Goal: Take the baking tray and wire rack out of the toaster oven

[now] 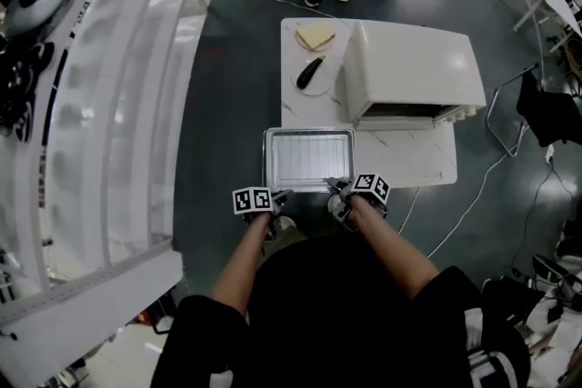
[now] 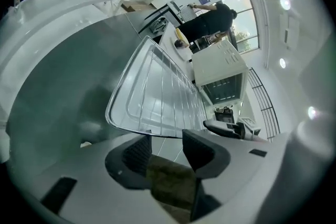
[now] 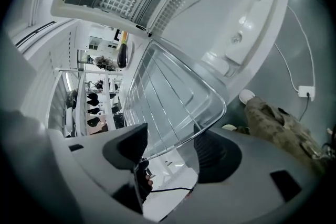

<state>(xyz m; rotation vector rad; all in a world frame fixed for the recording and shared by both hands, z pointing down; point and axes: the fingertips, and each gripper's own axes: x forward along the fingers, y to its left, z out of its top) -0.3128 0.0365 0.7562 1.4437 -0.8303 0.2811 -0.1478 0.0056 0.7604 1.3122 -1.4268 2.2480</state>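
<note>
The metal baking tray lies at the near edge of the white table, with the wire rack inside it. The white toaster oven stands behind it, door down. My left gripper is at the tray's near left corner and my right gripper at its near right corner. In the left gripper view the left gripper is open, the tray rim just beyond its tips. In the right gripper view the right gripper is open, with the tray rim crossing between its jaws, apart from the pads.
A black-handled tool and a yellow slice lie on the table left of the oven. A white cable runs over the dark floor at the right. People stand beyond the table. White shelving fills the left side.
</note>
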